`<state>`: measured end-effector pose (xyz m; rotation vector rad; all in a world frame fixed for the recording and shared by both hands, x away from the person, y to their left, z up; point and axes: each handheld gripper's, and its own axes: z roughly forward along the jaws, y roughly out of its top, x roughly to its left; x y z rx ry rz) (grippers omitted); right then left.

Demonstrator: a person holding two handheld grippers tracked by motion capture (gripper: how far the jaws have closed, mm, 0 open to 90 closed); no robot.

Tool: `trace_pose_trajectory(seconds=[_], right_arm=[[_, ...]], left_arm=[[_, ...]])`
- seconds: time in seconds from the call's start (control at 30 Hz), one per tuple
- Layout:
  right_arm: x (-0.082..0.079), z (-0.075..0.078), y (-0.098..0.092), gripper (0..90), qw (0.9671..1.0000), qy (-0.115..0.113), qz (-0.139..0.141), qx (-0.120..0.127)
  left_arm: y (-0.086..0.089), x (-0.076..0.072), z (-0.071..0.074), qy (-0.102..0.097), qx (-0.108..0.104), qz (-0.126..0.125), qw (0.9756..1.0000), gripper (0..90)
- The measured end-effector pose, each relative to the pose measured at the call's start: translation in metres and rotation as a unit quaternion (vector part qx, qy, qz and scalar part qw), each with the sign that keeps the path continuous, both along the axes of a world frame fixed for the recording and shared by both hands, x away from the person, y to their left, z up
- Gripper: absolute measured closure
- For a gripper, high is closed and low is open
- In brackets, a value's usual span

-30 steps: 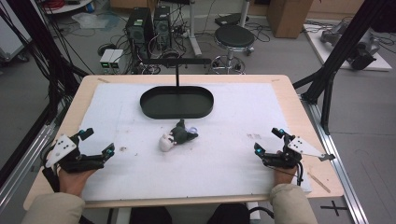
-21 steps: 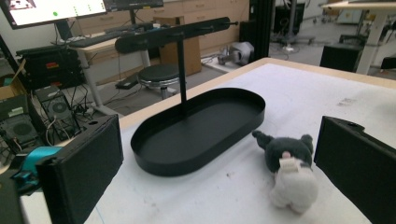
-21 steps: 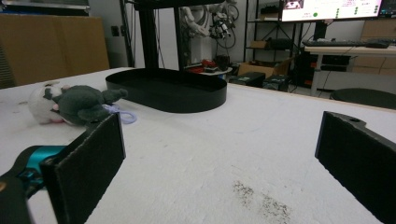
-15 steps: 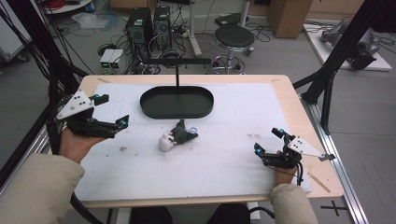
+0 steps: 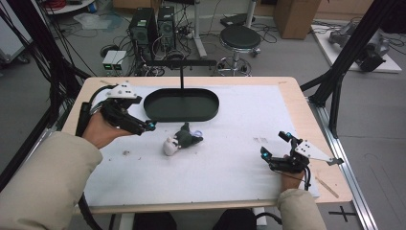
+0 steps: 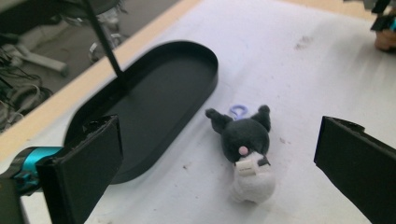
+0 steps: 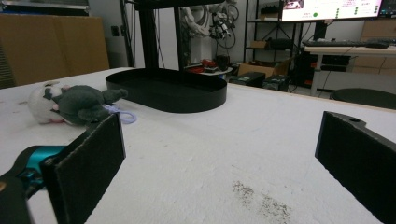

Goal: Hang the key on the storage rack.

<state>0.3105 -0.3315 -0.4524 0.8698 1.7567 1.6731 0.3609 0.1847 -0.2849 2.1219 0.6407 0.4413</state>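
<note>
We note a small plush toy (image 5: pixel 181 141) lying on its side on the white table cover: dark grey head, white body, lilac loop, just beside the black tray.

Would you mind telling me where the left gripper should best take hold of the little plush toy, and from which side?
Probably across the dark head, the plush toy's widest, softest part, coming down from above. It lies flat on the white mat, clear of the black tray, and the left gripper already has its jaws open either side. The small lilac loop looks too thin to pinch.
</note>
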Motion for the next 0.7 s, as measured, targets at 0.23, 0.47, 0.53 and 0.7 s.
trace_pose_trajectory(seconds=[0.23,0.47,0.53,0.7], right_arm=[[0.000,0.000,0.000,0.7,1.0000,0.000,0.001,0.000],[0.000,0.000,0.000,0.7,1.0000,0.000,0.000,-0.001],[0.000,0.000,0.000,0.7,1.0000,0.000,0.000,-0.001],[0.000,0.000,0.000,0.7,1.0000,0.000,-0.001,-0.001]], left_arm=[[-0.028,0.014,-0.012,0.043,0.047,-0.026,0.9976,1.7],[-0.048,0.024,-0.026,0.076,0.088,-0.045,0.9922,1.7],[-0.054,0.026,-0.032,0.085,0.101,-0.050,0.9900,1.7],[-0.068,0.031,-0.050,0.112,0.141,-0.054,0.9821,1.7]])
